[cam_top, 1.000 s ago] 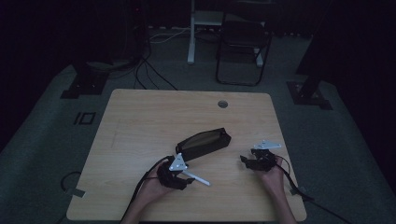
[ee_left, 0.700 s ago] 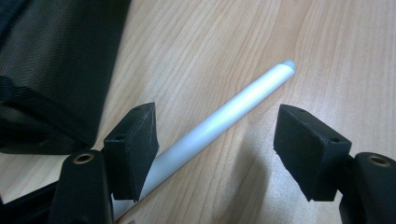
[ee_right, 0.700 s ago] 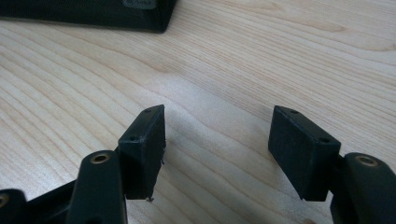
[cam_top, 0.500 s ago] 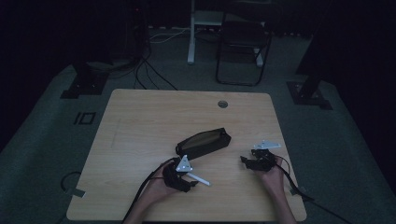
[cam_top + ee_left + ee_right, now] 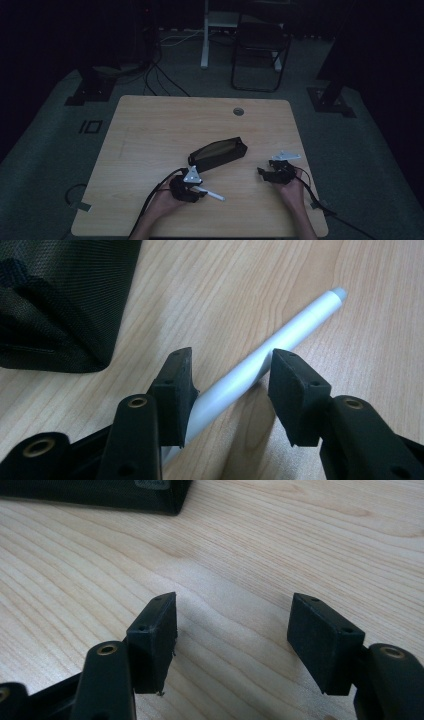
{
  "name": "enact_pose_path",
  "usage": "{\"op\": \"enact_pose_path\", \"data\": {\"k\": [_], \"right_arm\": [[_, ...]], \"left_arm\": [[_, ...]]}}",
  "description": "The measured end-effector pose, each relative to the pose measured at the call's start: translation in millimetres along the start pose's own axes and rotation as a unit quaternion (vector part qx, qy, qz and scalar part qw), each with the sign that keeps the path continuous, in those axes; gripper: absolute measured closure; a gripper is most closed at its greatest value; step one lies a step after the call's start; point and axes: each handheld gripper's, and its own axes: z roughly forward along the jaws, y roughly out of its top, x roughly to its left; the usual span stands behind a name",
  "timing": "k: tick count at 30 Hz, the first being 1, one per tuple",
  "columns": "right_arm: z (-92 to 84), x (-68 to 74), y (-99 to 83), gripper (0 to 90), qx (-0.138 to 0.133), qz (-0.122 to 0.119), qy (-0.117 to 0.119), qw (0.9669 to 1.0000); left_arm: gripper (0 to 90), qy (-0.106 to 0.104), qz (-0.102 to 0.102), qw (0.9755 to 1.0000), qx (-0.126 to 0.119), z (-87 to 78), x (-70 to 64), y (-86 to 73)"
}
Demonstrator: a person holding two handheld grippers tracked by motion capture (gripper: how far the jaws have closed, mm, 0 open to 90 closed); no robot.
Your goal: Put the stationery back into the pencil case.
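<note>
Left gripper: jaws have just been closing around a white pen lying flat on the table; one pad touches it, the other stands just clear, not clamped. Black pouch just beyond, mid-table. Right gripper: jaws released, apart over bare wood, near the table's right edge.

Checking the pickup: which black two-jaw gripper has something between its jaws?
The left gripper: a pale grey pen lies between its closing jaws. The right gripper frames bare wood.
</note>
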Motion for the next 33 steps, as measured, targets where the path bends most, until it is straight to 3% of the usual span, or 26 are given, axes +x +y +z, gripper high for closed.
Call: {"op": "enact_pose_path", "data": {"k": [17, 33], "right_arm": [[0.6, -0.7, -3.6, 36.5, -0.013, -0.012, -0.001, 0.9998], [1.4, -3.3, -5.4, 36.5, -0.022, -0.013, 0.001, 0.9997]], "left_arm": [[77.3, 0.001, 0.001, 0.9999, 0.013, -4.7, -3.4, -0.7], [78.4, 0.011, -0.014, 0.9998, 0.011, -5.6, -7.2, -2.2]]}}
